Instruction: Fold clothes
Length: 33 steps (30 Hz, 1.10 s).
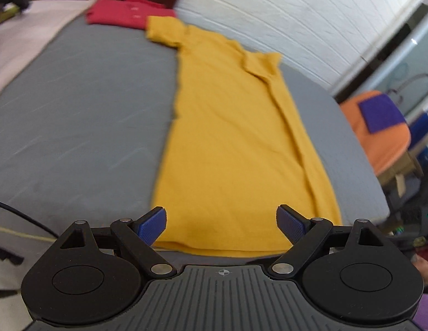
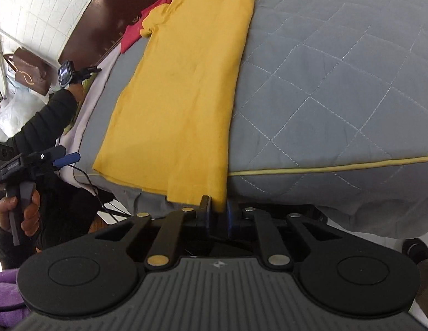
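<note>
A yellow T-shirt [image 1: 227, 127] lies lengthwise on the grey quilted bed [image 1: 76, 115], folded in half along its length, one sleeve at the far end. My left gripper [image 1: 221, 223] is open and empty, hovering just above the shirt's near hem. In the right wrist view the same yellow T-shirt [image 2: 183, 88] runs away from me, and my right gripper [image 2: 220, 215] is shut on its near hem corner at the bed's edge. The left gripper [image 2: 62, 158] also shows at the left of that view, off the shirt's other hem corner.
A folded red garment [image 1: 122, 12] lies at the far end of the bed by the dark headboard [image 2: 111, 13]. An orange stool with a purple cloth [image 1: 379, 127] stands right of the bed. A white brick wall [image 1: 296, 13] runs behind. A black cable [image 2: 87, 176] hangs by the bed edge.
</note>
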{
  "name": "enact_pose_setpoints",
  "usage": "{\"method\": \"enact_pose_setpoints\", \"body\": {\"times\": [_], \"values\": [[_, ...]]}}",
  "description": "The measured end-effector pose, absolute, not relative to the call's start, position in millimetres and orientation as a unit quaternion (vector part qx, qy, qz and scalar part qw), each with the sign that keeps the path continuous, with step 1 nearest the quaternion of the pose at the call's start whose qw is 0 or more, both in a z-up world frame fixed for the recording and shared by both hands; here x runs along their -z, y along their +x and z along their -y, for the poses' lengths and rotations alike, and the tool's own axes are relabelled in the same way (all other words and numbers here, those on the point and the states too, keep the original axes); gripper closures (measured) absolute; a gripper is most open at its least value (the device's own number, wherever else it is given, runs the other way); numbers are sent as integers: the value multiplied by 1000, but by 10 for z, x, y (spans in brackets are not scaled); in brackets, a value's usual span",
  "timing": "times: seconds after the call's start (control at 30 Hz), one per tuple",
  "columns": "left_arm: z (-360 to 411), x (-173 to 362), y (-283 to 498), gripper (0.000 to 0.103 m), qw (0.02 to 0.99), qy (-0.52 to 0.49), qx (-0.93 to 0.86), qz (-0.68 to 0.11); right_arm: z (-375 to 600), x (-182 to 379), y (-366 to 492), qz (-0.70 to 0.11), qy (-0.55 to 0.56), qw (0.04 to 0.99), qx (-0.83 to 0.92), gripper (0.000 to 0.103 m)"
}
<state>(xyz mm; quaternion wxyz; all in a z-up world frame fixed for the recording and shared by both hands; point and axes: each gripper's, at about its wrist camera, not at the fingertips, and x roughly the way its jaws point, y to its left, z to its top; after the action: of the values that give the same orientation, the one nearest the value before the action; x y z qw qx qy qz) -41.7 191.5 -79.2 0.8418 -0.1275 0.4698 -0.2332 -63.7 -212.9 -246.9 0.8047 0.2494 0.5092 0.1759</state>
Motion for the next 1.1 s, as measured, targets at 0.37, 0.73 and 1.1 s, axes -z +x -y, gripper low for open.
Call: {"method": "enact_pose_setpoints", "body": {"times": [0.37,0.73,1.1], "values": [[-1799,1177,112,10,817,-99,203,-530,1847,1666,-94,-377,216,873,-222,75],[-1948,1286,38,103,788,-141,226,-555,1556,1646,176,-353,242,861,-275,46],[-1818,1004,-322,103,817,-102,224,-521,729,1164,1524,-335,45,897,-285,34]]}}
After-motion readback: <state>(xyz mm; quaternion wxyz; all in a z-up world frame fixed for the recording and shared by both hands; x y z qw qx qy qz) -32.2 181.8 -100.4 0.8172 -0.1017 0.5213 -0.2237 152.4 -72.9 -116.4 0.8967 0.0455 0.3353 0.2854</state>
